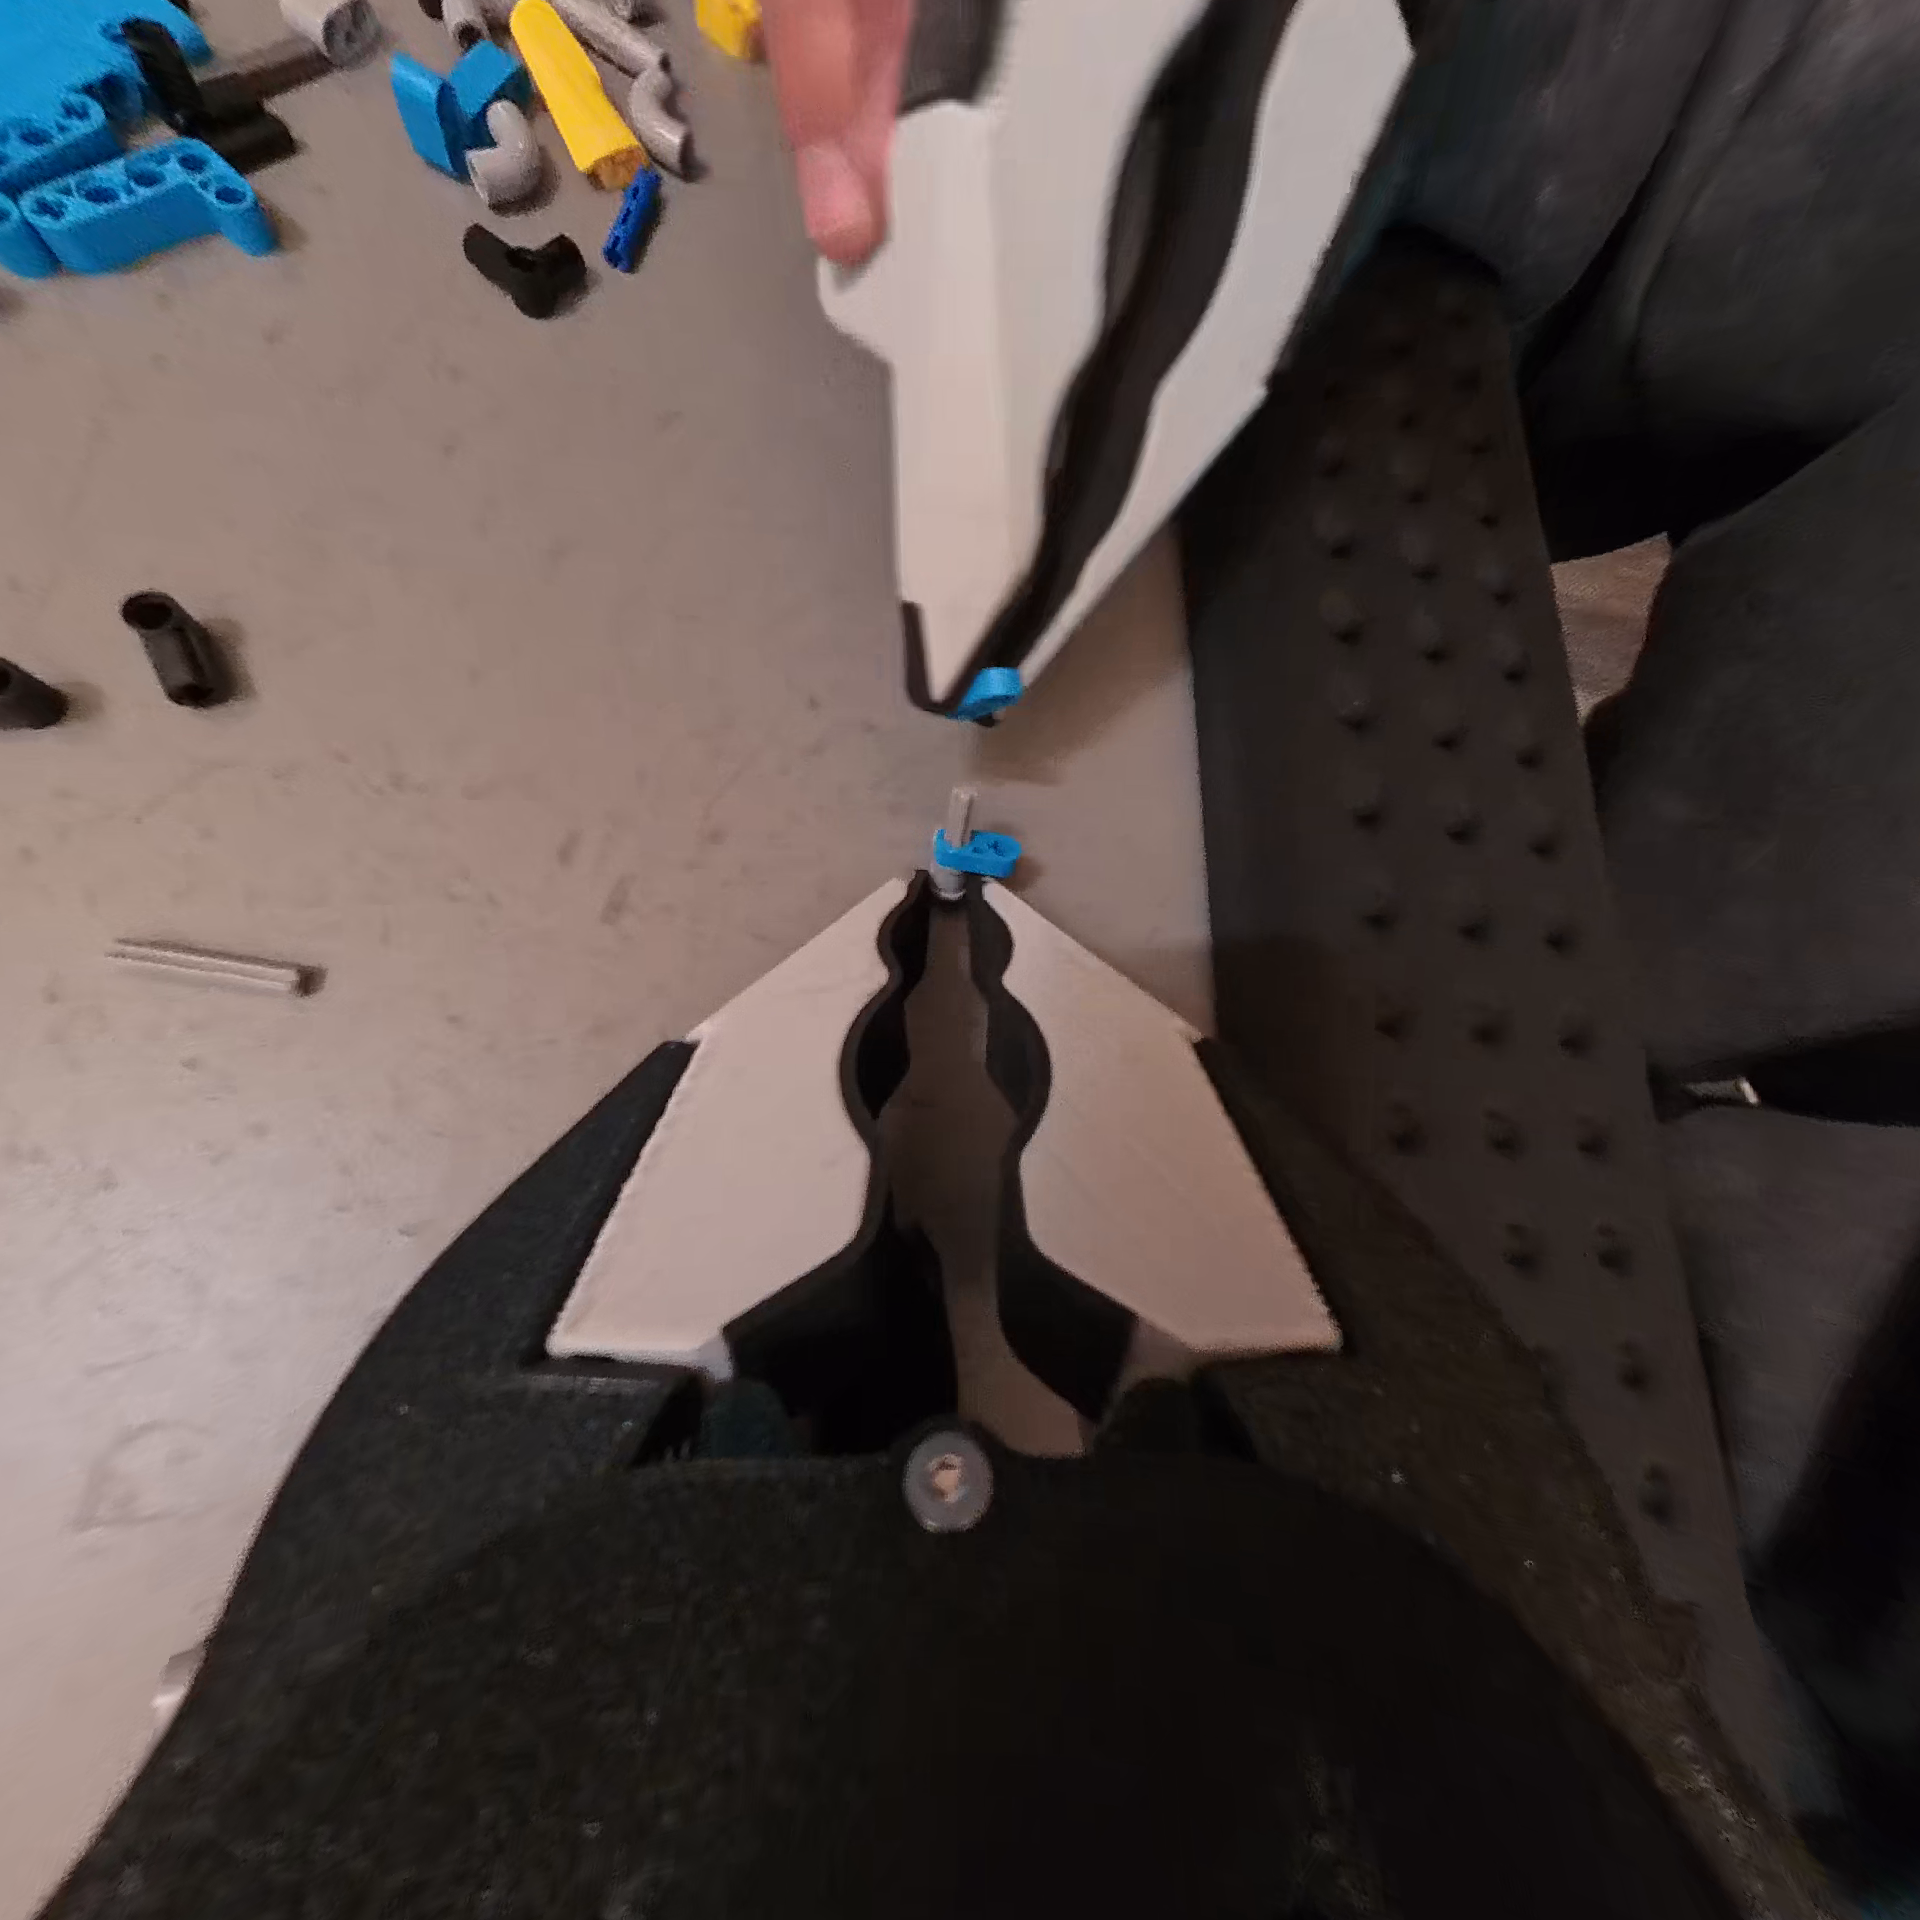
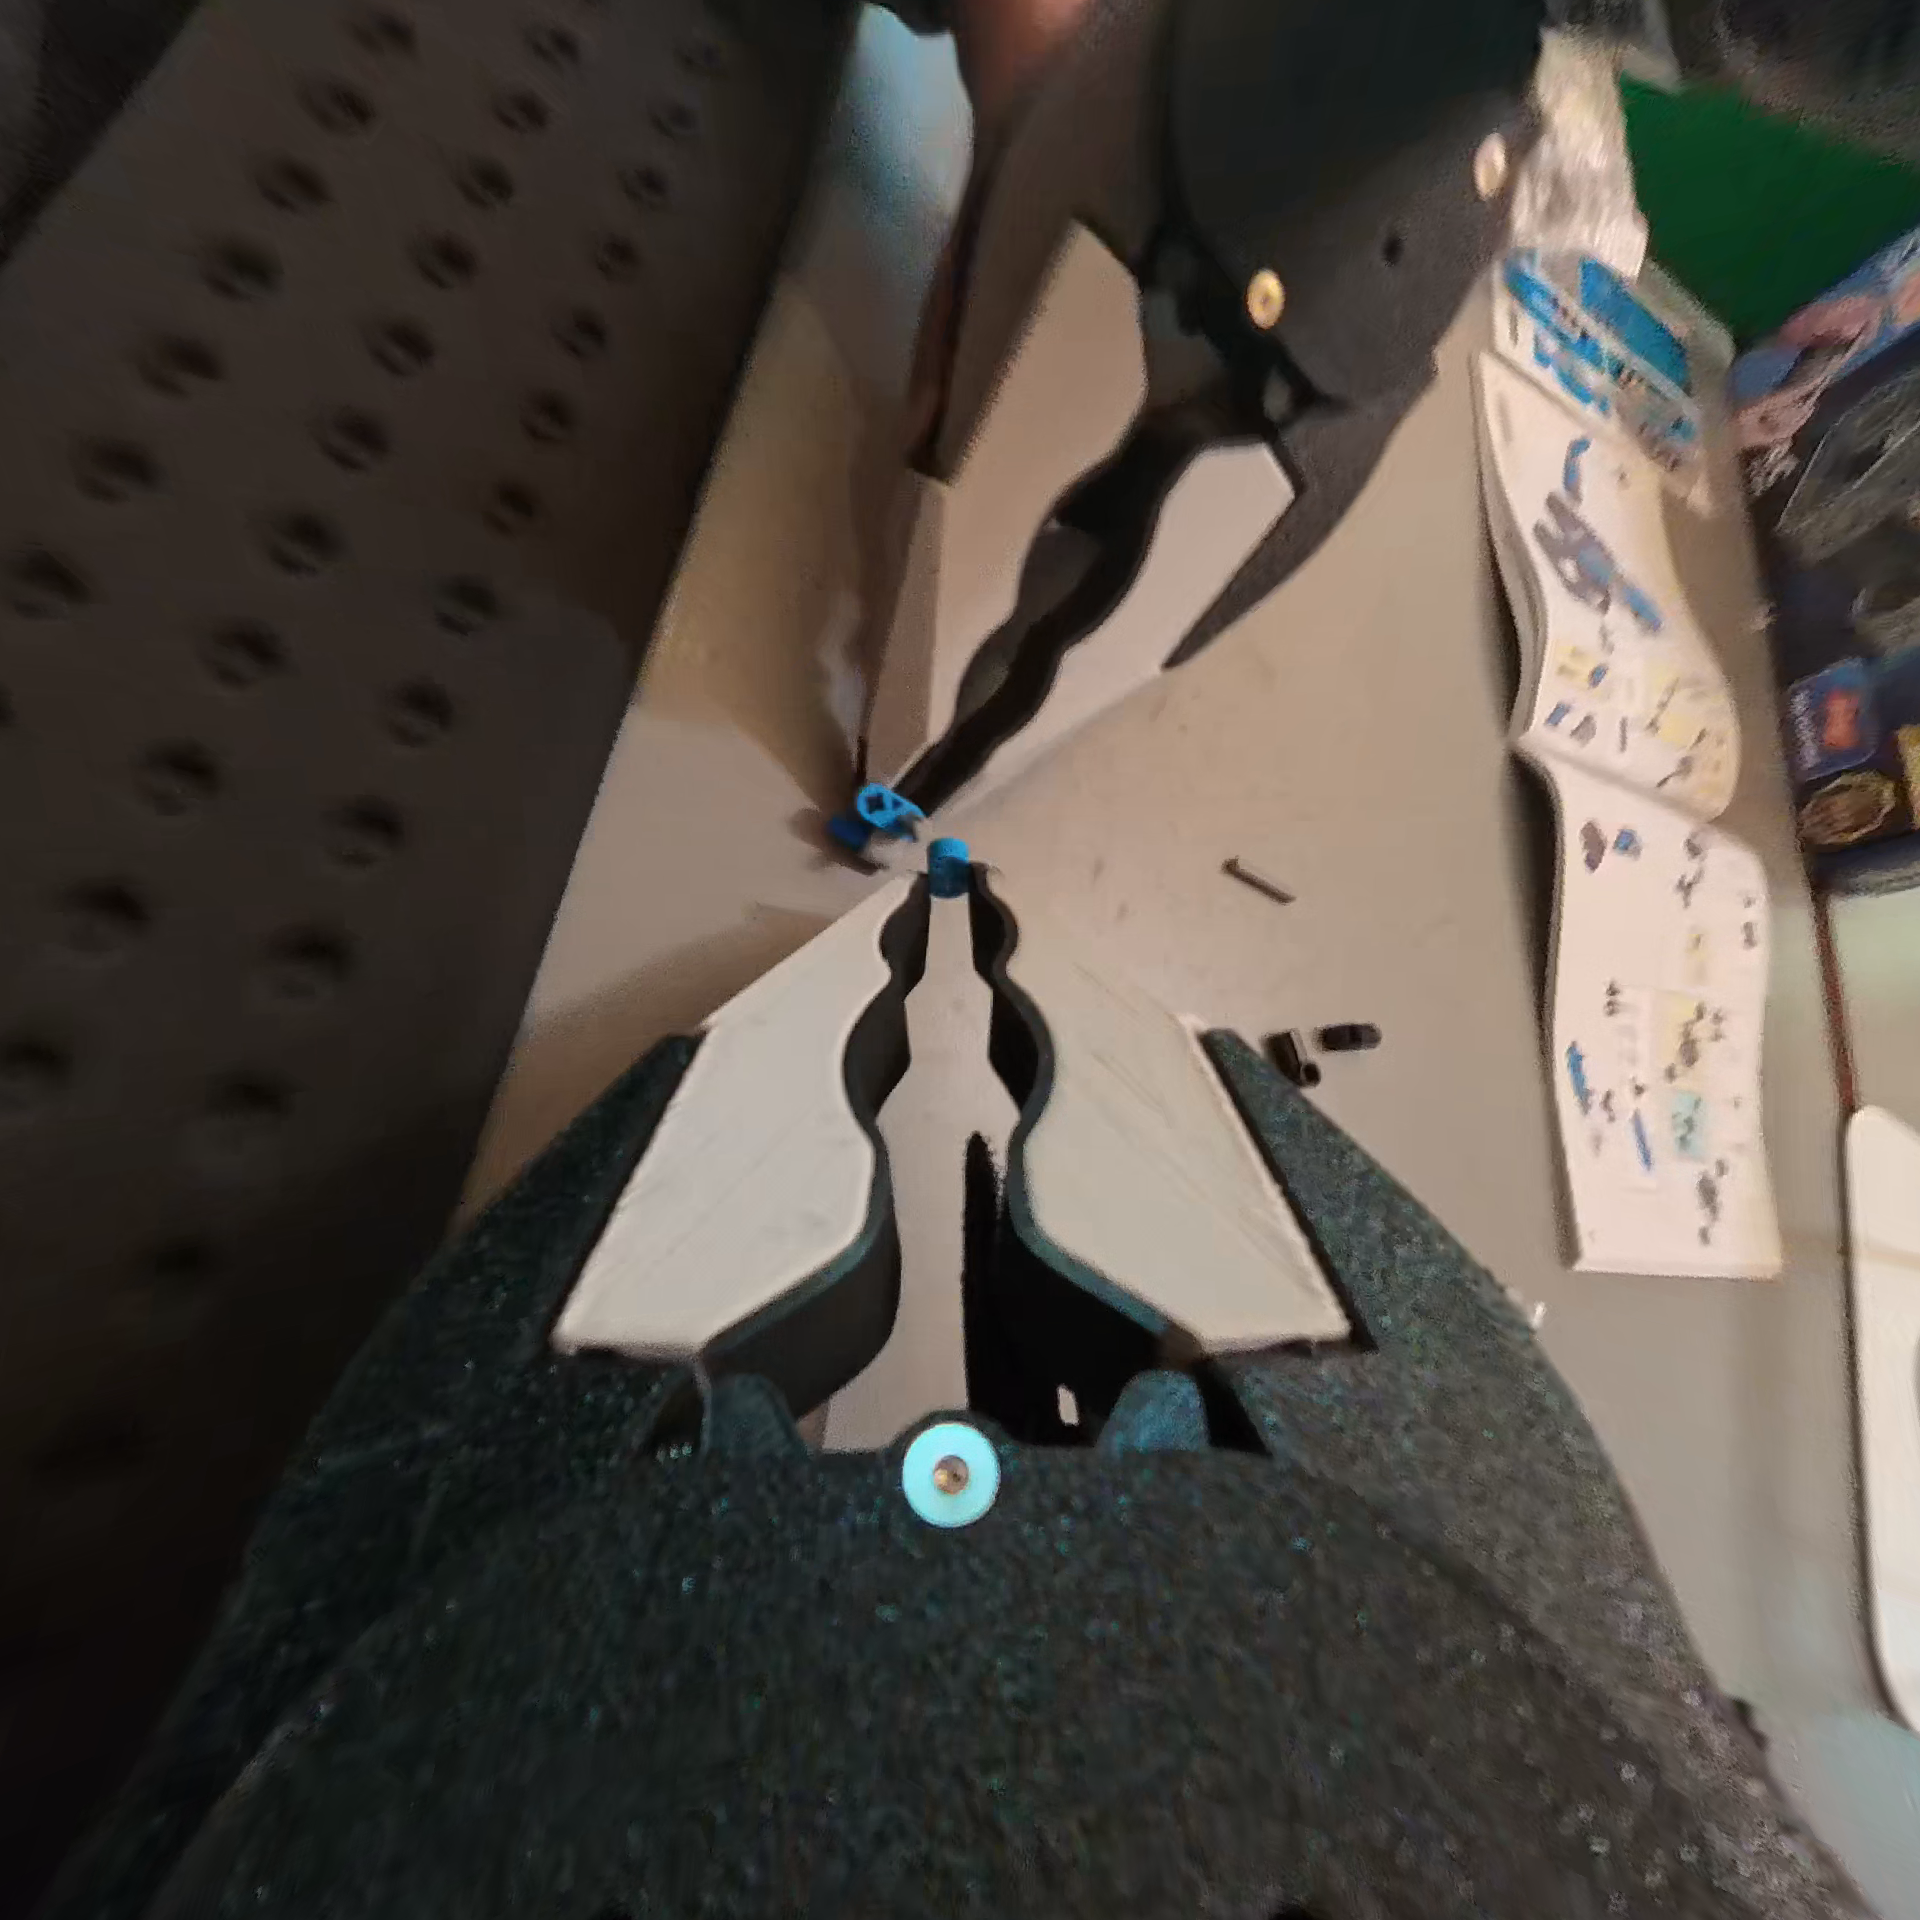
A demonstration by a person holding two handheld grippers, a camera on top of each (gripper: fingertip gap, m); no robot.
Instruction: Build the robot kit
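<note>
Left wrist view, left gripper [image 1: 951, 883] clenched on grey axle [image 1: 958, 821] with blue connector [image 1: 977, 852]; right gripper [image 1: 977, 707] pinched half-hidden blue piece [image 1: 987, 691]; far bricks [image 1: 125, 197] blurred, cut off.

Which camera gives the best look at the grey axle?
The left wrist view: the grey axle stands clear between the left gripper fingers, through a small blue piece. In the right wrist view the axle is barely discernible.

No words clear enough to read, a booklet [image 2: 1642, 831] at the right with blurry print, a box [image 2: 1849, 582] at the far right with blurry print
</note>
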